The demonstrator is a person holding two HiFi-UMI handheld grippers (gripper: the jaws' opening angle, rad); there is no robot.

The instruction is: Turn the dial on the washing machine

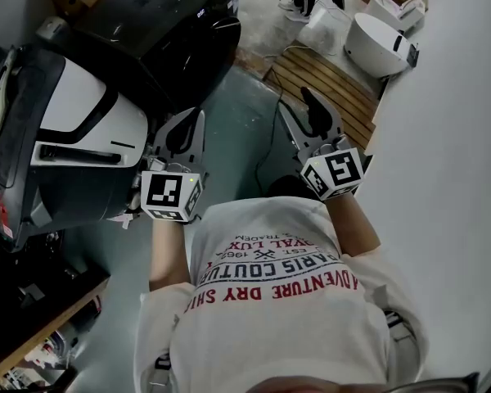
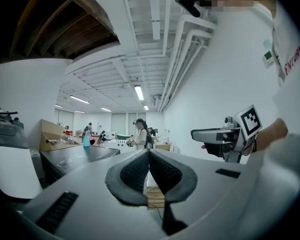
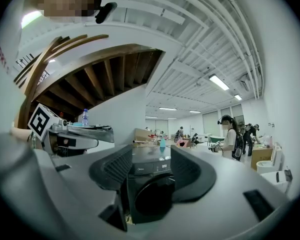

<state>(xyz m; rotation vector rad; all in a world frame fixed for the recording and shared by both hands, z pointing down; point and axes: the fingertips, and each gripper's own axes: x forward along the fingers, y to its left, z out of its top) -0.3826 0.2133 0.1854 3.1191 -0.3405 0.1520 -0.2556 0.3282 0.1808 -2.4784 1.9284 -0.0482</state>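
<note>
The black front-loading washing machine (image 1: 176, 35) stands ahead on the left. In the right gripper view the washing machine (image 3: 152, 196) shows at a distance through the jaw gap, with its control strip (image 3: 152, 168) on top; I cannot make out a dial. My right gripper (image 1: 299, 106) (image 3: 151, 156) is held in the air, open and empty. My left gripper (image 1: 192, 123) (image 2: 149, 153) is beside it, its pads touching with nothing between them. Each gripper appears in the other's view: the right gripper (image 2: 210, 134), the left gripper (image 3: 90, 129).
A white and black appliance (image 1: 82, 109) stands close at the left, with a dark workbench (image 1: 33, 318) below it. A wooden pallet (image 1: 327, 80) and a white tub (image 1: 376, 43) lie ahead on the right along a white wall (image 1: 458, 154). A cable (image 1: 270, 142) crosses the floor. People stand far off.
</note>
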